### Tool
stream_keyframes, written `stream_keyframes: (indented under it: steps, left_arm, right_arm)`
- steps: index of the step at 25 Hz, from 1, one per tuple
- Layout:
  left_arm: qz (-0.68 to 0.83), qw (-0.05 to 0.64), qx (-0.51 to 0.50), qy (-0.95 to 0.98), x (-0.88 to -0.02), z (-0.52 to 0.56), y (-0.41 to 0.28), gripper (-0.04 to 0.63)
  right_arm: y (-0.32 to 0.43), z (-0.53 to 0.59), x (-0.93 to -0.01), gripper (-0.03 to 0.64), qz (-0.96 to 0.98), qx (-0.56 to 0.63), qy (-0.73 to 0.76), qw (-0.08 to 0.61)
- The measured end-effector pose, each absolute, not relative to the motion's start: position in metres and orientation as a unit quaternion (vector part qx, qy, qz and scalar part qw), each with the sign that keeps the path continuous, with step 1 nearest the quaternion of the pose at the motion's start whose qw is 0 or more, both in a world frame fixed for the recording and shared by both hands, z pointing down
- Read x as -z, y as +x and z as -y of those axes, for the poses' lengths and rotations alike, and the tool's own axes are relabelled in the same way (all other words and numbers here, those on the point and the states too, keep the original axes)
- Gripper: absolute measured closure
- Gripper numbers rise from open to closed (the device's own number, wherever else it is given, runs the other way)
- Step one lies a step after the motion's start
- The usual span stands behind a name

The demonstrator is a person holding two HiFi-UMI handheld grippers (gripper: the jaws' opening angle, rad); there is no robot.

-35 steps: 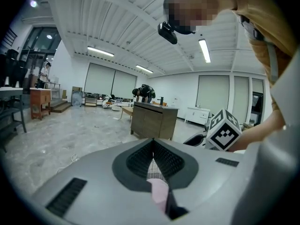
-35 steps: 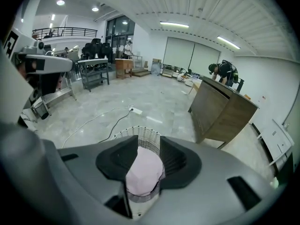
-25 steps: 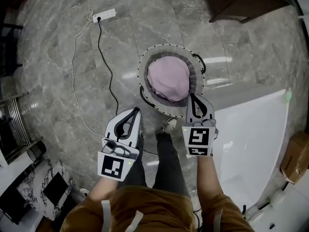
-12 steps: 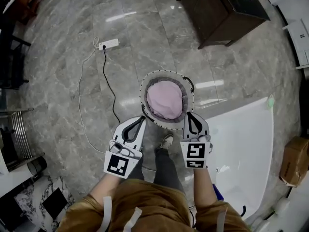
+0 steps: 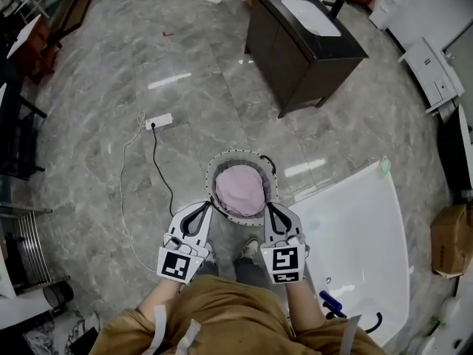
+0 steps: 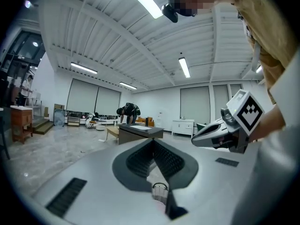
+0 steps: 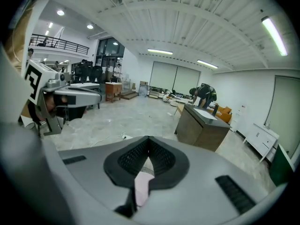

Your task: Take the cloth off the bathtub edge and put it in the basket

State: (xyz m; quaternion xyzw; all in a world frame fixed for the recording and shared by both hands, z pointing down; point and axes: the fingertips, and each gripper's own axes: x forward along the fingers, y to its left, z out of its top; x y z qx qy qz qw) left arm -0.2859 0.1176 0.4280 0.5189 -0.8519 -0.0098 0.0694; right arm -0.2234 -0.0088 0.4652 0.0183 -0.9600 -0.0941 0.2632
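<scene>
Looking down in the head view, the pink cloth [image 5: 240, 191] lay heaped inside the round basket [image 5: 210, 180] on the floor. The bathtub [image 5: 362, 235] was just to its right, and the left gripper [image 5: 201, 213] and right gripper [image 5: 273, 213] hovered at the near rim.

In the left gripper view, its jaws met at the tips, empty.

In the right gripper view, the jaws were pressed together, also empty.

Judging from this, a nudge from either gripper could tip the basket, and the black cable [image 5: 157, 161] nearby could catch a foot.
</scene>
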Motion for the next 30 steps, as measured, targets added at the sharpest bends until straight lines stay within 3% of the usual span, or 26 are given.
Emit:
stream_keyframes:
  steps: [12,30]
  left_arm:
    - [0.856,-0.005,-0.012,0.516,-0.355,-0.125,-0.286,0.588]
    - [0.852,-0.043,-0.021,0.521,-0.314,-0.092,-0.267,0.588]
  right_arm:
    - [-0.207,0.021,-0.352,0.611,0.977,0.126,0.053,0.16]
    - [-0.203,0.033,-0.291,0.611,0.988,0.128,0.034,0.081]
